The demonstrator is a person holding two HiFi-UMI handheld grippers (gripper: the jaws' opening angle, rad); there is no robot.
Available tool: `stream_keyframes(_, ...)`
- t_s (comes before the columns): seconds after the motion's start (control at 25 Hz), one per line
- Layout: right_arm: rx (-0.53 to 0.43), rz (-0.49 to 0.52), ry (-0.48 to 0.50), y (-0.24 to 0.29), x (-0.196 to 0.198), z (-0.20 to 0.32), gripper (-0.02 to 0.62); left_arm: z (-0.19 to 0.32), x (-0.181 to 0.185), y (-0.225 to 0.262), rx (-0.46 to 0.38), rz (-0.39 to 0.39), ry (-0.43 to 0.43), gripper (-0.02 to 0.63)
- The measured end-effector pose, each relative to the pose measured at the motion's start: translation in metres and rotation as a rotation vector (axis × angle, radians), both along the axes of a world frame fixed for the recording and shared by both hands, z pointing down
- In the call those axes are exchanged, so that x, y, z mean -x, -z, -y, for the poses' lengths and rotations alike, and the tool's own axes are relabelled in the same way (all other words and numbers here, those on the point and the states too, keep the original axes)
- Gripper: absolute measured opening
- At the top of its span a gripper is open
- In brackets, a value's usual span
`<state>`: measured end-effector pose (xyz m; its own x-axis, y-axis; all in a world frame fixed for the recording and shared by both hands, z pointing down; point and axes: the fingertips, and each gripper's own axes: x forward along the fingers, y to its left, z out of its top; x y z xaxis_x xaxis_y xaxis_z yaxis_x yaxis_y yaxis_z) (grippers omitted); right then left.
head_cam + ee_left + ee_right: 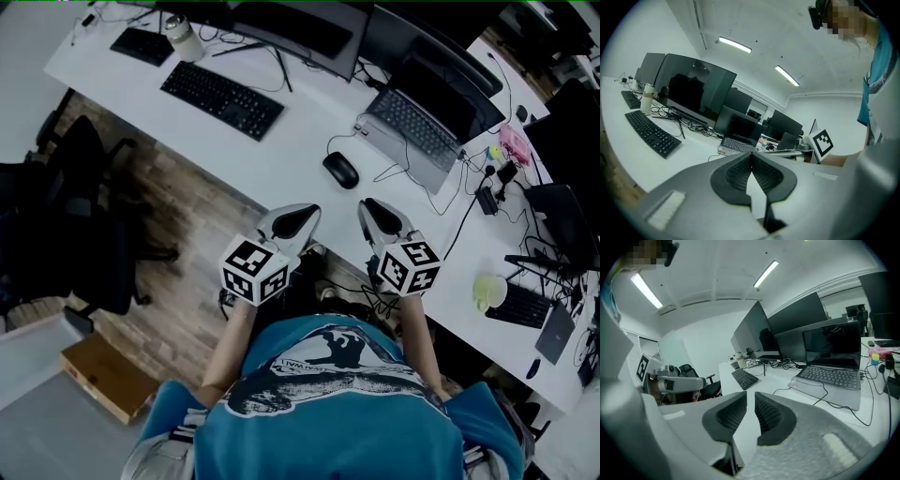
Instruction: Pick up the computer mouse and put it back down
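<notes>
The black computer mouse [340, 170] lies on the white desk [281, 164], its cable running to the laptop [422, 127]. Both grippers hover at the desk's near edge, short of the mouse and apart from it. My left gripper [302, 214] is to the mouse's lower left, its jaws touching at the tips [751, 155] with nothing in them. My right gripper [373, 210] is just below and right of the mouse; its jaws [750, 398] stand almost together with a narrow gap, nothing between them. Neither gripper view shows the mouse.
A black keyboard [221, 99] and monitors [300, 28] stand at the back left, with a bottle [184, 37] beside them. Cables, a power brick [487, 199] and a green cup [488, 291] crowd the right. An office chair [80, 216] stands left of the desk.
</notes>
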<state>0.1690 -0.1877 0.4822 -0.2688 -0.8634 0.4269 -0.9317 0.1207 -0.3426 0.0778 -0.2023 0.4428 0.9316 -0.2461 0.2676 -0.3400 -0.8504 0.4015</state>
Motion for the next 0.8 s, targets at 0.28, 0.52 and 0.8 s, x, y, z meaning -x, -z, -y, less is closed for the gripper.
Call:
stream_keyframes(0.28, -0.035, 0.037, 0.033, 0.012, -0.006, -0.051, 0.031, -0.057, -0.007, 0.002, -0.01, 0.016, 0.031, 0.012)
stream_keyframes(0.52, -0.054, 0.084, 0.048, 0.016, -0.005, -0.09, 0.024, -0.103, -0.01, 0.004, -0.02, 0.02, 0.057, 0.012)
stream_keyframes(0.8, -0.087, 0.107, 0.079, 0.019, -0.001, -0.132, -0.008, -0.153, -0.007, 0.004, -0.028, 0.026, 0.092, 0.012)
